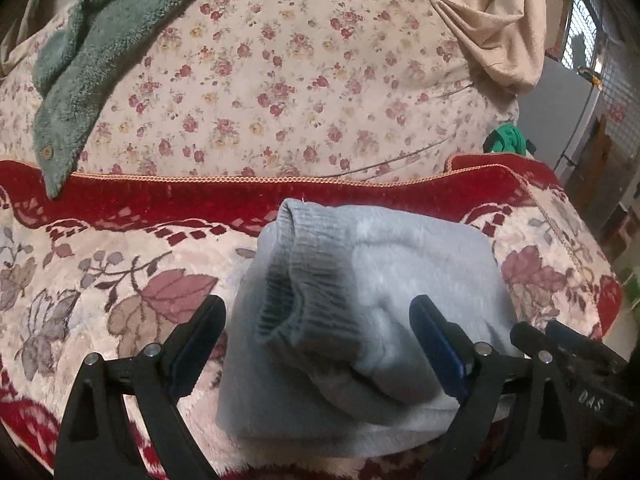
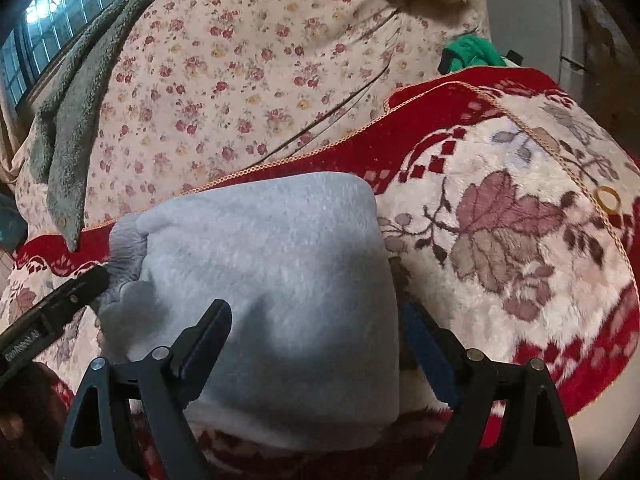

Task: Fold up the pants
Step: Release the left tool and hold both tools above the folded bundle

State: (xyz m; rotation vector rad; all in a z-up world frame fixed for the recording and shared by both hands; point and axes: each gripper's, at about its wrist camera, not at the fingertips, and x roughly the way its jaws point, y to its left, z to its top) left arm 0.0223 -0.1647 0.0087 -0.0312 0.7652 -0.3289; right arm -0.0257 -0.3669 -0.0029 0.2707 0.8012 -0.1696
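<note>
Light grey fleece pants [image 1: 400, 280] lie folded into a compact bundle on a red and cream floral blanket [image 1: 100, 264]. A ribbed cuff [image 1: 304, 256] sits on top at the left of the bundle. My left gripper [image 1: 320, 320] is open, its fingers spread either side of the bundle's near part. The same bundle fills the middle of the right wrist view [image 2: 272, 280]. My right gripper [image 2: 316, 332] is open over the bundle's right near part. The left gripper's finger [image 2: 68, 296] shows at the left edge of that view.
A floral sheet [image 1: 280, 80] covers the bed behind the blanket. A green fleece garment [image 1: 76, 72] with a button lies at the far left. Beige cloth [image 1: 500, 28] hangs at the back right. A green item [image 1: 508, 140] lies beyond the blanket's right corner. A yellow ring [image 2: 608, 200] lies on the blanket.
</note>
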